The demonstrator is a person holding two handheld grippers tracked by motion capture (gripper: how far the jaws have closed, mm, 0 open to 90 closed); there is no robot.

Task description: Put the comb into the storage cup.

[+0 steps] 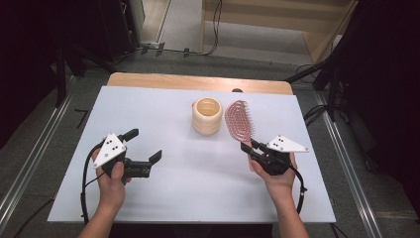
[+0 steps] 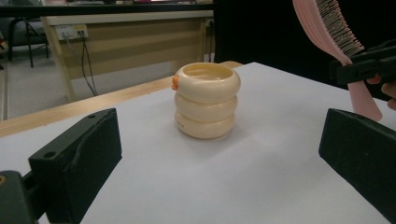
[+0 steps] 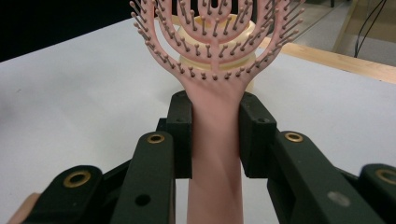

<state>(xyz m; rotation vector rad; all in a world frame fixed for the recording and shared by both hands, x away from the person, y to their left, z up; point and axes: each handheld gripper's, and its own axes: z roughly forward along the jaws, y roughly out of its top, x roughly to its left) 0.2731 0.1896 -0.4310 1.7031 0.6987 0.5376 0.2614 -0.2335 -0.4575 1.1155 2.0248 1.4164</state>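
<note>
Hairbrush (image 1: pixel 239 122) handle in right tongs (image 1: pixel 248 146), head up

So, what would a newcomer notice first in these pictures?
Probably the pink hairbrush, held up off the white table by its handle in the right hand-held gripper. Just left of it stands a cream ribbed cup. The left hand-held gripper hangs open at the table's left, pointing toward that cup.

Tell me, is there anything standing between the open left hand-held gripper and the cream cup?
Nothing visible. Bare white table lies between the left hand-held gripper and the cream cup; the pink hairbrush is off to one side.
</note>
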